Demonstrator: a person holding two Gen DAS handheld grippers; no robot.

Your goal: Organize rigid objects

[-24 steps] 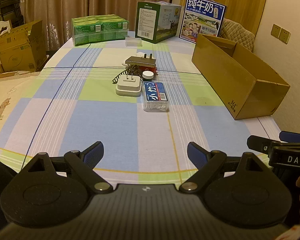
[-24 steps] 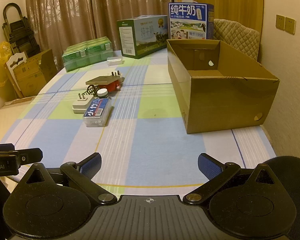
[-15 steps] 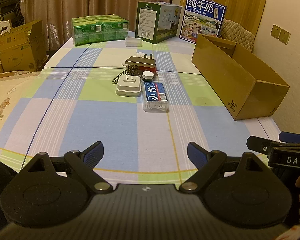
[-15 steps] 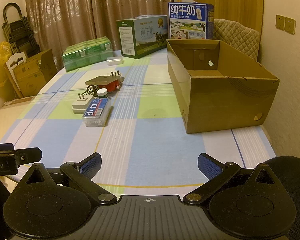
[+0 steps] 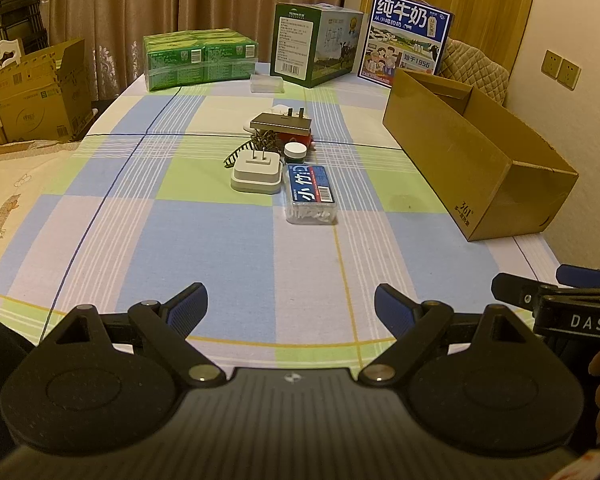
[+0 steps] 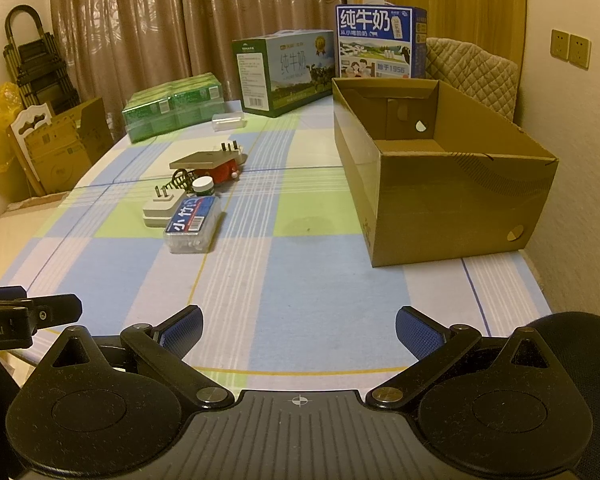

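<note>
A cluster of small items lies mid-table: a clear box with a blue label (image 5: 310,194) (image 6: 193,224), a white plug adapter (image 5: 256,173) (image 6: 162,207), a small white-capped jar (image 5: 295,152) (image 6: 202,186), a black coiled clip (image 5: 260,142) and a flat grey plate over a red piece (image 5: 281,124) (image 6: 207,162). An open cardboard box (image 5: 476,160) (image 6: 444,184) stands to the right. My left gripper (image 5: 290,304) and right gripper (image 6: 299,326) are open and empty above the near table edge, well short of the cluster.
At the back stand a green shrink-wrapped pack (image 5: 198,58), a green milk carton (image 5: 312,50), a blue milk carton (image 5: 408,40) and a small clear case (image 5: 266,83). A padded chair (image 6: 472,76) is behind the box. Cardboard boxes (image 5: 36,96) stand off the table's left side.
</note>
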